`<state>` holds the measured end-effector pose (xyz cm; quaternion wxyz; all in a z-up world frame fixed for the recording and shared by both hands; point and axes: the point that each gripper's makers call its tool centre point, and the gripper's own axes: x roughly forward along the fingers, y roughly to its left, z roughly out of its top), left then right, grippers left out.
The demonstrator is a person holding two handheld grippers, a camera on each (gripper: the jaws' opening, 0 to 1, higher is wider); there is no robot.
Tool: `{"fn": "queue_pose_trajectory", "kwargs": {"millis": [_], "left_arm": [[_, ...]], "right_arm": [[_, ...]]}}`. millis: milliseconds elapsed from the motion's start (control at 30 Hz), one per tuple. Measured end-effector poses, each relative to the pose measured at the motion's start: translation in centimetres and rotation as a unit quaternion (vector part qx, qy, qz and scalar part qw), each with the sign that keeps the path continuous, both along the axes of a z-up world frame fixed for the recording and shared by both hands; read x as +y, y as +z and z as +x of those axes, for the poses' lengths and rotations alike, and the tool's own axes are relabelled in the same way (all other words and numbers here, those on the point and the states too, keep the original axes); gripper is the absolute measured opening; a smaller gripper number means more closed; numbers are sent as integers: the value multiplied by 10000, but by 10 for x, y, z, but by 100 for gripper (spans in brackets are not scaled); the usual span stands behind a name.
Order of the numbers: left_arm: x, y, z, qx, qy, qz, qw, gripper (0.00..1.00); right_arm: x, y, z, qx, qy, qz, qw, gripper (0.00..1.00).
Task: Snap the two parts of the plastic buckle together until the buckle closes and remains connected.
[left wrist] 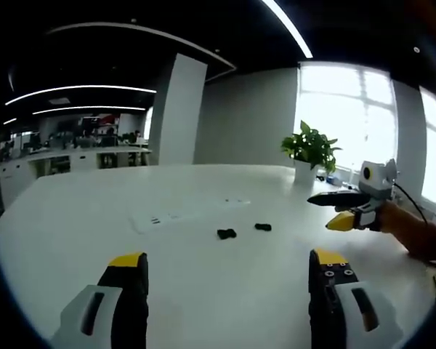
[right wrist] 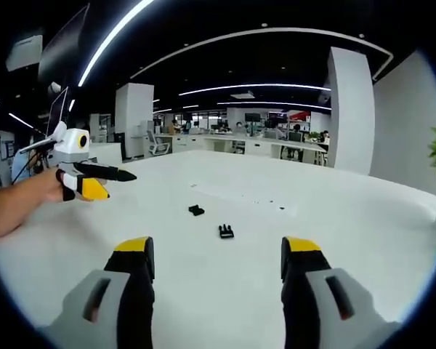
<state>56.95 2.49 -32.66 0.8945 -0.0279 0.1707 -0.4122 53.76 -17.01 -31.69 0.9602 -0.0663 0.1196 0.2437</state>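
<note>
Two small black buckle parts lie apart on the white table [left wrist: 203,298]. In the left gripper view one part [left wrist: 227,233] is just ahead of my left gripper [left wrist: 227,262] and the other part [left wrist: 262,227] lies slightly to its right. My left gripper is open with nothing between its jaws. My right gripper [left wrist: 321,212] hovers open at the right, held by a hand. In the right gripper view the nearer part [right wrist: 226,231] lies ahead of the open right gripper [right wrist: 218,247], and the farther part [right wrist: 196,210] is to its left. The left gripper [right wrist: 120,185] hangs open at the left.
A flat socket panel [left wrist: 182,214] is set into the table beyond the parts. A potted plant [left wrist: 310,149] stands at the far edge near the windows. A white column [right wrist: 351,109] and office desks [right wrist: 240,142] lie beyond the table.
</note>
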Motion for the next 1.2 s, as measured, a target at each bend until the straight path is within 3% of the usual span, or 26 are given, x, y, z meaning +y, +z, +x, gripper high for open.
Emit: {"fn": "queue_pose_trajectory", "kwargs": {"millis": [67, 267, 1200], "left_arm": [[-1, 0, 1, -18, -12, -17, 10000, 99], [-6, -6, 1, -6, -94, 122, 9999, 99], [-25, 1, 32, 0, -266, -6, 9996, 99]], "right_arm": [[0, -1, 3, 6, -8, 10, 10000, 71], [-1, -2, 9, 12, -18, -1, 10000, 71], [1, -3, 34, 33, -13, -33, 10000, 71]]}}
